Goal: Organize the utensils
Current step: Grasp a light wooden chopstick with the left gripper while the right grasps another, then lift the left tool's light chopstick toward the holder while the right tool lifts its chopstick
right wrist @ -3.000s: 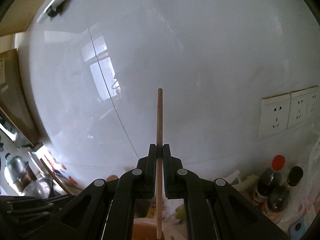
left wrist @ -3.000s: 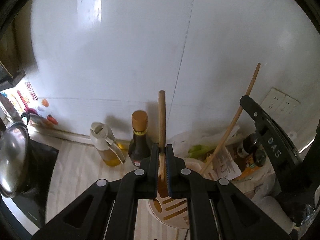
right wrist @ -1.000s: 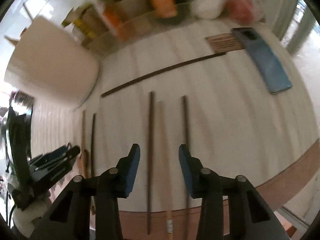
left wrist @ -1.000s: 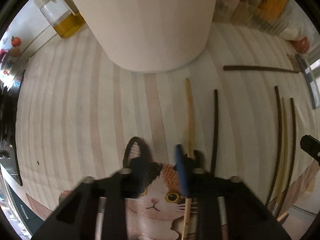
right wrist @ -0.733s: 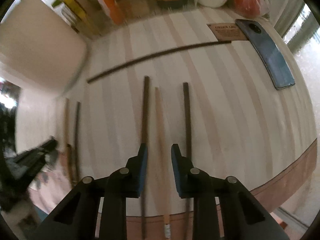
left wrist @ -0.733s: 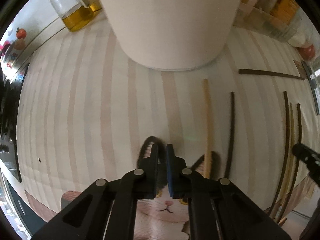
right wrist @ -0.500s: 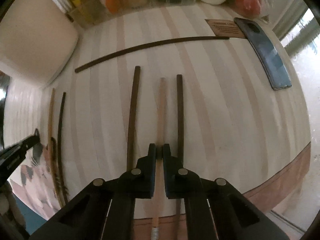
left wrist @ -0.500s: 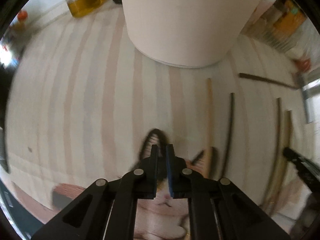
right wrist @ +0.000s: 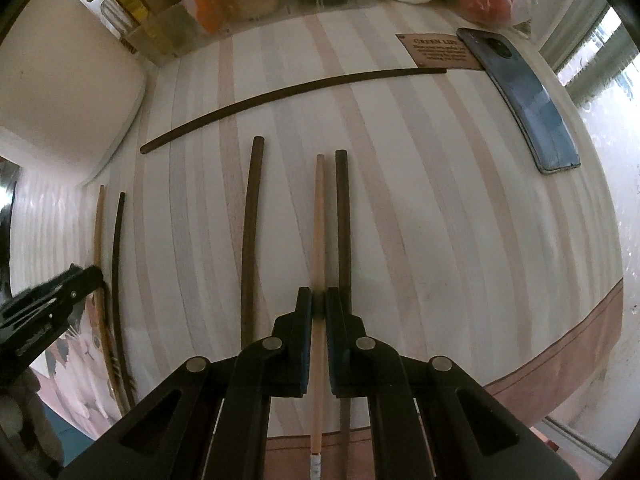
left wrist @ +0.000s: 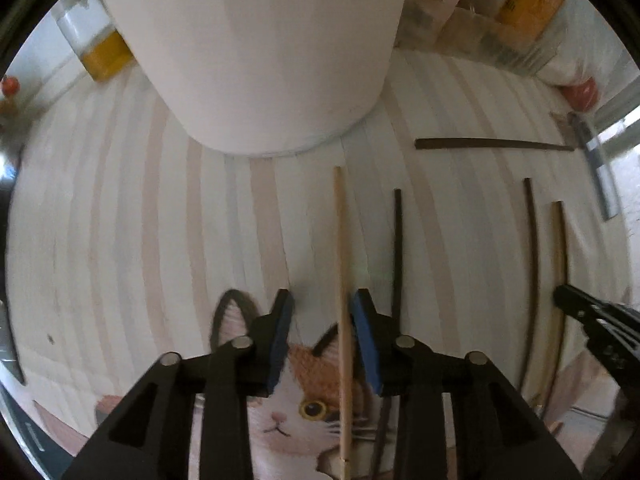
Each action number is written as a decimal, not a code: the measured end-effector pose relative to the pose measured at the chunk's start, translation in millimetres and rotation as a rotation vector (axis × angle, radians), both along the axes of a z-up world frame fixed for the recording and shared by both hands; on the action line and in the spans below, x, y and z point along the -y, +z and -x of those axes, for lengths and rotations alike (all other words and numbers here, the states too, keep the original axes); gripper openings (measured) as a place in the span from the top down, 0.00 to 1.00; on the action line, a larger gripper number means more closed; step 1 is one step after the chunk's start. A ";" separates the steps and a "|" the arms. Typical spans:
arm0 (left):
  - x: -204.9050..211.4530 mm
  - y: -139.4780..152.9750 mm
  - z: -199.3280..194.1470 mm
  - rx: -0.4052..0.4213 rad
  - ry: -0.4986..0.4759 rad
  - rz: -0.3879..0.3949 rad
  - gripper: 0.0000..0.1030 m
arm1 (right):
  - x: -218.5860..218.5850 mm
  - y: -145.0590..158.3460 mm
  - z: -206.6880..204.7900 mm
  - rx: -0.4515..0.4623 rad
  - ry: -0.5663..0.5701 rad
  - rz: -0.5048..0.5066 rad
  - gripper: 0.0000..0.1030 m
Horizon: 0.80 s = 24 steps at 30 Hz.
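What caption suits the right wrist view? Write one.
Right claw shut on a light chopstick lying between dark chopsticks on the striped table.

The big cream container is cut off by the top edge of the left wrist view, so its rim and contents cannot be seen. Beside it, an oil bottle is blurred and half hidden. A pale chopstick runs off the bottom edge. In the right wrist view, printed words on a small brown card are too small to read, and packages along the top are cropped and unreadable.
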<state>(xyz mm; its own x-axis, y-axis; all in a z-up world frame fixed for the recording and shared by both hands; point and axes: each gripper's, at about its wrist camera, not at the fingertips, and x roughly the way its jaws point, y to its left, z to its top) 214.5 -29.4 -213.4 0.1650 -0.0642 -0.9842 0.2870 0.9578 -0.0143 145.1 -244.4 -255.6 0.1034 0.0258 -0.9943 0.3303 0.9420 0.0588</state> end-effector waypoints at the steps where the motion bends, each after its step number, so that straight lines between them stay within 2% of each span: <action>1: 1.3 0.1 0.4 0.011 0.002 -0.010 0.90 | 0.9 0.5 -0.3 -0.001 -0.003 -0.003 0.93; 2: -1.7 0.8 -0.6 0.016 0.009 -0.011 0.94 | 1.1 0.8 -1.1 -0.003 -0.003 -0.007 0.93; 4: -11.8 1.3 -2.8 0.011 0.041 -0.014 0.95 | 3.8 0.6 -5.5 0.001 -0.001 -0.026 0.93; 7: -42.5 3.7 -2.9 -0.009 0.110 -0.017 0.95 | 8.5 0.0 -12.6 0.010 0.019 -0.104 0.93; 11: -69.4 4.9 2.7 -0.040 0.158 -0.005 0.95 | 13.5 -2.3 -23.3 -0.012 0.040 -0.161 0.94; 16: -89.3 8.5 7.0 -0.047 0.144 -0.004 0.93 | 6.3 0.0 -39.3 -0.068 0.115 -0.102 0.94; 20: -69.0 0.3 12.9 -0.041 0.137 -0.018 0.93 | -6.7 -0.8 -50.7 -0.111 0.169 -0.035 0.94; 24: -57.9 -1.6 12.4 -0.031 0.143 -0.011 0.91 | -15.9 -1.3 -57.3 -0.130 0.175 -0.022 0.93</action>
<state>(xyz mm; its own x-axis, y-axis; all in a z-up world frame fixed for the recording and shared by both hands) 202.0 28.5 -214.9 0.1412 -0.0312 -0.9895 0.1472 0.9891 -0.0102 202.4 -228.5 -256.9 -0.0331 0.0542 -0.9980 0.1683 0.9846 0.0479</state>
